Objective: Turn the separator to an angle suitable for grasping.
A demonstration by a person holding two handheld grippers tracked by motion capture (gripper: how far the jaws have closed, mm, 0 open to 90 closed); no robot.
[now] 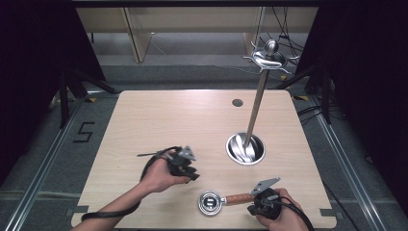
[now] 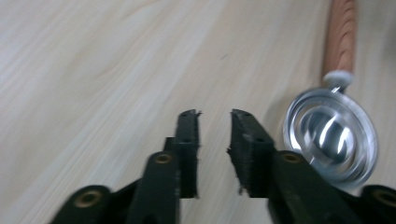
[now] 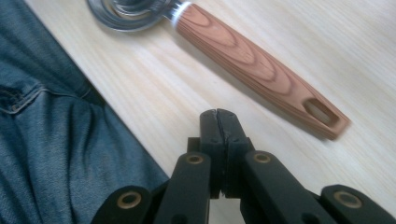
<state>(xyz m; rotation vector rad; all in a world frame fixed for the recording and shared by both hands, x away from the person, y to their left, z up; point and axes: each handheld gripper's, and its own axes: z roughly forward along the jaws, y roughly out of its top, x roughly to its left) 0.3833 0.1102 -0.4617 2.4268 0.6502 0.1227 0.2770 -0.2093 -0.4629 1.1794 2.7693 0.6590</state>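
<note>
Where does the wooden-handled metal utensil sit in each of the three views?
High view: wooden-handled utensil lies near the table's front edge, beside the right gripper.
Left gripper view: upper right, metal head nearest the jaws.
Right gripper view: diagonal across the top, handle nearest.
Shared landmark: the pale wooden table.

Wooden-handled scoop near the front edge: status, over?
Left gripper open, empty, beside the scoop's metal cup. Right gripper shut, empty, just short of the wooden handle. Scoop flat on the table. Nothing in the way.
</note>
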